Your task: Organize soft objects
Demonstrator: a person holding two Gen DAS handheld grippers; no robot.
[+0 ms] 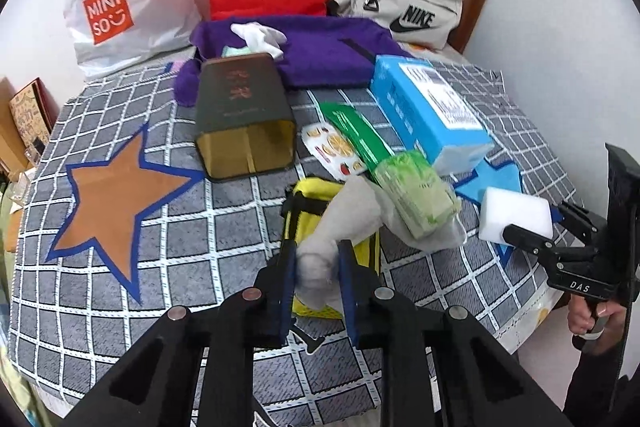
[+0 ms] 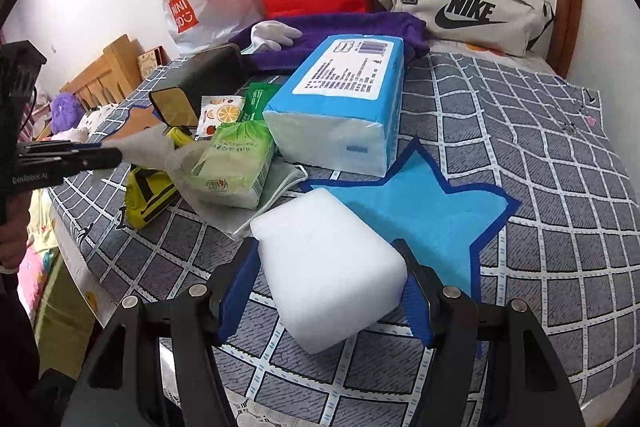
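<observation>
Left gripper (image 1: 316, 267) angled down, pinching grey cloth (image 1: 348, 215); right gripper (image 2: 332, 287) clamps sponge (image 2: 328, 267).

A bed (image 2: 540, 155) under a grey checked cover with an orange star (image 1: 112, 195) and a blue star (image 2: 420, 203) is carrying a purple cloth (image 1: 320, 55), a dark open box (image 1: 240, 115), a blue tissue pack (image 2: 340, 107), a yellow pouch (image 2: 148, 195), and bags leaning along the wall.

Black left claw (image 1: 316, 267) and right claw (image 2: 332, 291), blue pads, silver screws
</observation>
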